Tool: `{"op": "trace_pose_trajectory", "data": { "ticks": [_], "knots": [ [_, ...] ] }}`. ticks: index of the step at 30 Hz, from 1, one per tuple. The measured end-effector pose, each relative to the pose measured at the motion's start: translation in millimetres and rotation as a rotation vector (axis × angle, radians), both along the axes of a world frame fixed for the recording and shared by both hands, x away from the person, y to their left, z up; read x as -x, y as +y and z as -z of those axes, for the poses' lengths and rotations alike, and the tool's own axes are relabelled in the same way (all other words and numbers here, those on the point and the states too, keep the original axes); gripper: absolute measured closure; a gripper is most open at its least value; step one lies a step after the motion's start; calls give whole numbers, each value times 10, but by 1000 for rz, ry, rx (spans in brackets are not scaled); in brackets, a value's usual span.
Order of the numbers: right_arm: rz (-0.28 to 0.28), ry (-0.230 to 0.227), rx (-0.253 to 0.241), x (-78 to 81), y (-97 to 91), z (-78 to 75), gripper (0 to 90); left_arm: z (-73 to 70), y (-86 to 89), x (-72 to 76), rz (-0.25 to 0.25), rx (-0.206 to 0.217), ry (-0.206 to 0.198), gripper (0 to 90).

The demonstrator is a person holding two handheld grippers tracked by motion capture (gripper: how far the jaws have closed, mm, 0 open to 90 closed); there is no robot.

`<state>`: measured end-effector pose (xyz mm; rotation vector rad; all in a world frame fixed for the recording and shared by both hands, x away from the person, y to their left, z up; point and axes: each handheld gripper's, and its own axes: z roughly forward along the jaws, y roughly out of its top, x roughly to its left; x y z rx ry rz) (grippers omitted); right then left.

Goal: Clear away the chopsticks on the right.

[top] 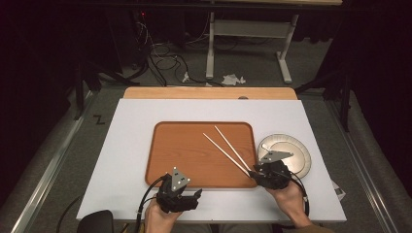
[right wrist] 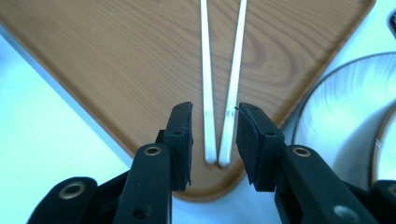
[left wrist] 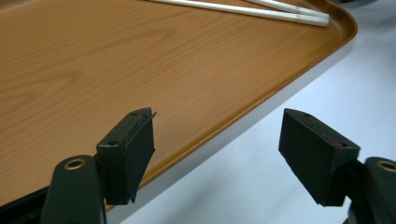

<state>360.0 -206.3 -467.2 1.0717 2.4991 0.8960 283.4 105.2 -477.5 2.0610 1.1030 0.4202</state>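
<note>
Flanking two chopsticks (right wrist: 219, 93): right hand-held gripper (right wrist: 214, 140).

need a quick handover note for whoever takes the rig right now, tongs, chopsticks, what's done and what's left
Right tongs: jaws straddle the thick ends of the two chopsticks, a gap on each side, not clamped.
Left tongs: open, empty, over the near edge of the wooden tray.
Chopsticks lie side by side on the tray's right part, ends at its near right corner. A silver plate sits right of the tray.
Done: right tongs lined up. Left: probably close and lift the pair.
</note>
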Motion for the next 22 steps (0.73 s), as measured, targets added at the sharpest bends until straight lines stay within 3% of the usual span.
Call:
{"op": "trace_pose_trajectory", "data": {
  "ticks": [3, 6, 15, 22],
  "knots": [
    [4, 1, -8, 21, -36, -4, 664, 5, -21, -19, 13, -3, 7, 268],
    [16, -7, -19, 77, -122, -21, 662, 4, -14, -54, 30, 47, 28, 267],
    [37, 16, -39, 158, -271, -8, 659, 11, -27, -89, 44, 49, 37, 270],
    [38, 20, -26, 182, -274, 19, 659, 31, -95, -117, 78, 42, 47, 266]
  ]
}}
